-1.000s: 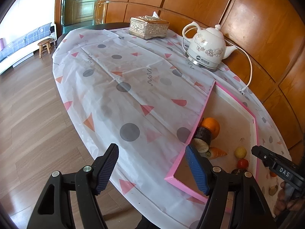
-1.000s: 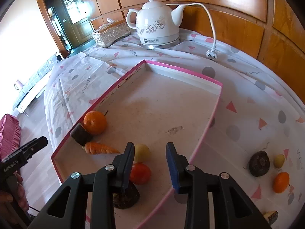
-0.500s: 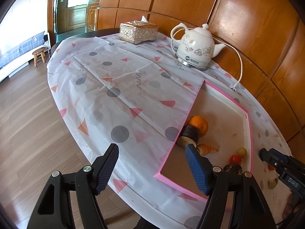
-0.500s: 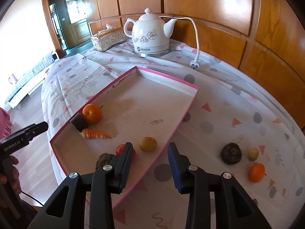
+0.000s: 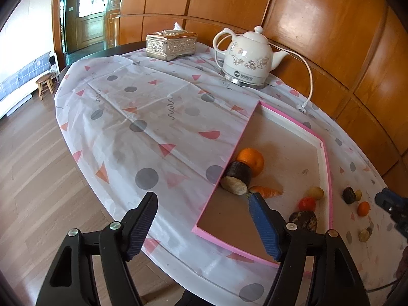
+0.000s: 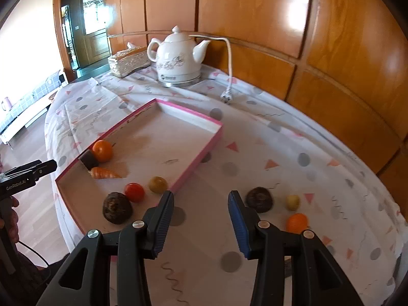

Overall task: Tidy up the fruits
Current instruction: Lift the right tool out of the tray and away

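While the right hand-held gripper point(image 6: 201, 219) hangs above the patterned cloth of the table point(image 6: 280, 153) just outside the near corner of the pink-rimmed tray point(image 6: 199, 158), its jaws are opening and nothing lies between them. The left hand-held gripper point(image 5: 204, 225) stands wide apart and empty over the table's near edge, its right finger in front of the tray's near part. Inside the tray, by the left wall, an orange point(image 6: 102, 150) sits touching a dark cut cylinder point(image 6: 88, 160), with a carrot point(image 6: 104, 173) just in front of them. Nearer the tray's right wall lie a red tomato point(image 6: 134, 192), a yellowish round fruit point(image 6: 158, 184) beside it, and a dark brown lumpy fruit point(image 6: 117, 207) at the near corner. Outside the tray, on the cloth to the right, rest another dark round fruit point(image 6: 259, 199), a small pale yellow fruit point(image 6: 292, 202) next to it, and a small orange one point(image 6: 296, 223) partly hidden behind the right gripper's finger. From the left wrist view one more brownish piece point(image 5: 365, 234) lies further along the cloth, too small to identify. At the far side of the table stand a white kettle point(image 6: 178, 58) with its cord trailing unplugged onto the cloth, and a tissue box point(image 6: 128, 61) beside it. A person's hand point(image 6: 11, 219) shows at the left edge, holding the other gripper.
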Demonstrator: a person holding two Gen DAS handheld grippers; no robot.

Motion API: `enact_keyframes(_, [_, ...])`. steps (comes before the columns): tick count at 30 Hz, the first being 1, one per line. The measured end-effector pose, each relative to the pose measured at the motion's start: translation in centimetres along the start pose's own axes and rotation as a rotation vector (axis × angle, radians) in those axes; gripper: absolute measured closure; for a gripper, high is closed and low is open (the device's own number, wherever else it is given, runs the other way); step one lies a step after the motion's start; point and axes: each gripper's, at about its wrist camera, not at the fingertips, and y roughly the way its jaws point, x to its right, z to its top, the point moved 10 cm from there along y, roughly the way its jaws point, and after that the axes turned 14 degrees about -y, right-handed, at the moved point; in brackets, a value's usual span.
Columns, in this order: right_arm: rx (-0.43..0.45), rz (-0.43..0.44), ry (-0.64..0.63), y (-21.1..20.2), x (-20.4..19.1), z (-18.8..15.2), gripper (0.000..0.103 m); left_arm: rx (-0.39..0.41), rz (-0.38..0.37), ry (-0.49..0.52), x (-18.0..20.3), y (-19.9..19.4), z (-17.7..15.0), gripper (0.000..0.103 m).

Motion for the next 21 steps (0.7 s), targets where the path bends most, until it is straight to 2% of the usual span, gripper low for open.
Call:
enact_keyframes(10, [-0.012, -0.088, 0.007, -2.2, 4.3, -1.8, 0.058, -0.019, 0.001, 0.039, 1.1, 0.2, -0.8, 0.027])
enact_keyframes(20, [-0.054, -0.181, 0.068, -3.9, 9.8, -5.4, 0.058, -0.029, -0.005, 0.064, 1.8, 0.3, -1.2, 0.024])
enact_keyframes(21, [-0.06, -0.191, 0.078, -4.1, 10.4, -5.9, 0.055, -0.029, -0.006, 0.067, 1.9, 0.3, -1.2, 0.024])
